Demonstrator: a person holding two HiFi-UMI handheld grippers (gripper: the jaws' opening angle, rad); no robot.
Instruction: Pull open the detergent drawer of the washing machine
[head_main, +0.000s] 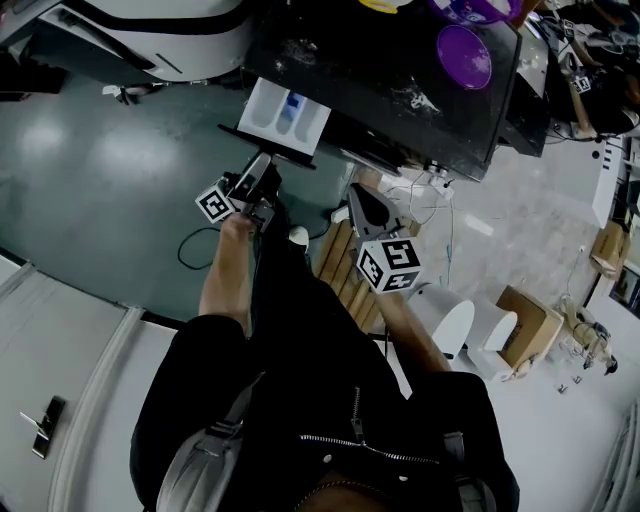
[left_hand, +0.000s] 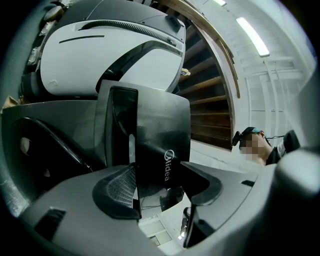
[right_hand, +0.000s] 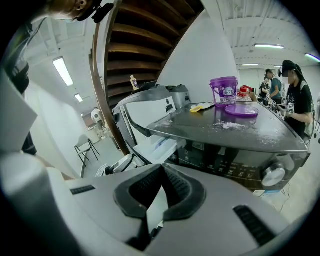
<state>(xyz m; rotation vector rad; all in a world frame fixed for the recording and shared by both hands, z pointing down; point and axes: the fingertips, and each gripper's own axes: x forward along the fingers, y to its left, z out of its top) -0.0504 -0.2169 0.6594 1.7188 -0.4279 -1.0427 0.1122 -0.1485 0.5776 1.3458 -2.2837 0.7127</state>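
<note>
Detergent drawer out; left gripper jaws clamp its front; right gripper jaws together, empty.

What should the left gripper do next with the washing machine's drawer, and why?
Probably open the jaws of the left gripper and let go. The white detergent drawer with the black front already sticks well out of the black washing machine, with its compartments showing. The black front sits between the jaws. So the pull looks done, though a little more travel may be left.
</note>
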